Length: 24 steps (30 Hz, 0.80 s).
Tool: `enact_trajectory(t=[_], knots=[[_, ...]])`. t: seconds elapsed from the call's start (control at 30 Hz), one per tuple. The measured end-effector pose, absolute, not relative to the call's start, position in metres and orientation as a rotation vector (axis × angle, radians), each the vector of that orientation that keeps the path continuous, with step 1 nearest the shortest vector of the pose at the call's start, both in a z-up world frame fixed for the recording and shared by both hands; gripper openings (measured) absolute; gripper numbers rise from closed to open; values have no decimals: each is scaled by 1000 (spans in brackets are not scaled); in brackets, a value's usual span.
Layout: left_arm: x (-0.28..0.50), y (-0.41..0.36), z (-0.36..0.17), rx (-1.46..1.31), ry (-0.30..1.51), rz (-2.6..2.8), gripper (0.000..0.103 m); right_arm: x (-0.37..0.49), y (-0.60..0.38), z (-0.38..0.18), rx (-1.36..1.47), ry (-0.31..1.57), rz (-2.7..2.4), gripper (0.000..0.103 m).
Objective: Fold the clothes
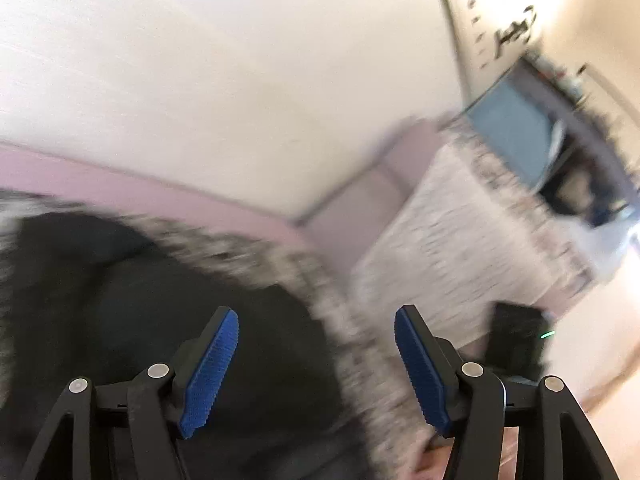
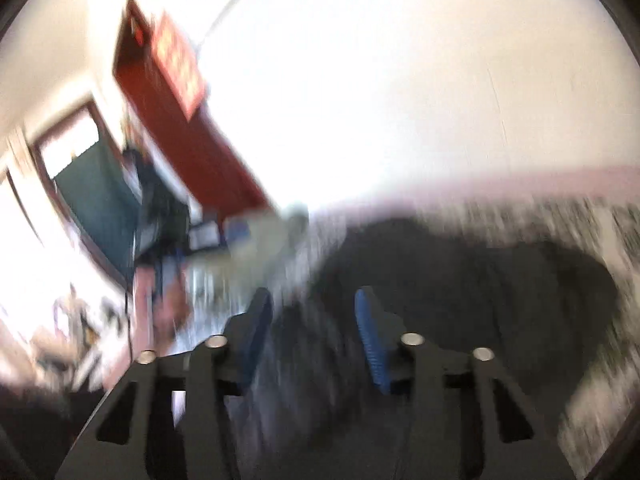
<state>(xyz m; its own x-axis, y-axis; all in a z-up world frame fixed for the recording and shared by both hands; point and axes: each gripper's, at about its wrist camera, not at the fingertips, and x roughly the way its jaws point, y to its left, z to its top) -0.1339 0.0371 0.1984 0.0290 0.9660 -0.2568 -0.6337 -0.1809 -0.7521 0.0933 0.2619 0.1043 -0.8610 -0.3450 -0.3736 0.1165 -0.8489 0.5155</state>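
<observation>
While both views are badly smeared w/ motion blur, the main layout reads ok. Left gripper (image 1: 316, 344) has its blue-padded fingers (image 1: 212, 372) spread wide apart, released, nothing between the pads. Below and behind them lies a dark garment (image 1: 140, 300), black or charcoal, on a bed (image 1: 360, 360) w/ a grey-and-white patterned cover; the garment fills the lower left of the left wrist view and its edge runs diagonally under the gap between the fingers. Behind the bed runs a pinkish headboard or wall band (image 1: 120, 188), w/ a pale wall (image 1: 200, 80) above it. At upper right a scroll w/ black characters (image 1: 500, 8) hangs on the wall, and below it sits a blue-grey panel (image 1: 516, 128), too blurred to identify. A small dark object w/ a green light (image 1: 520, 340) sits just right of the right-hand finger. In the right wrist view the right gripper (image 2: 314, 336) has its fingers (image 2: 372, 344) partly apart, also released, w/ no cloth pinched between them. The same dark garment (image 2: 480, 300) spreads over the bed cover (image 2: 580, 220) ahead and right of those fingers. To the left is a red-brown door (image 2: 180, 120) w/ a red sign (image 2: 180, 64) on it, and a dark green panel (image 2: 100, 208) in a frame; detail there is lost to blur.
</observation>
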Motion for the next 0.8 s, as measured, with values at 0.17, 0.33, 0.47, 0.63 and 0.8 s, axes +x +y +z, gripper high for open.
enact_trajectory(t=[0.17,0.33,0.47,0.63,0.8], knots=[[-143,116,88,-1325,-421,1554,70,16,268,11,948,-950,-2647,14],[-115,83,8,-1443,-351,1641,45,44,263,-121,1244,-1033,-2477,0],[-97,45,102,-1148,-308,1857,68,85,273,-49,1018,-872,-2564,12],[-102,68,162,-814,-519,1660,77,132,317,24,344,-995,-2620,42],[-165,112,15,-1134,-924,1441,72,116,398,-99,9,-1889,-2096,54]])
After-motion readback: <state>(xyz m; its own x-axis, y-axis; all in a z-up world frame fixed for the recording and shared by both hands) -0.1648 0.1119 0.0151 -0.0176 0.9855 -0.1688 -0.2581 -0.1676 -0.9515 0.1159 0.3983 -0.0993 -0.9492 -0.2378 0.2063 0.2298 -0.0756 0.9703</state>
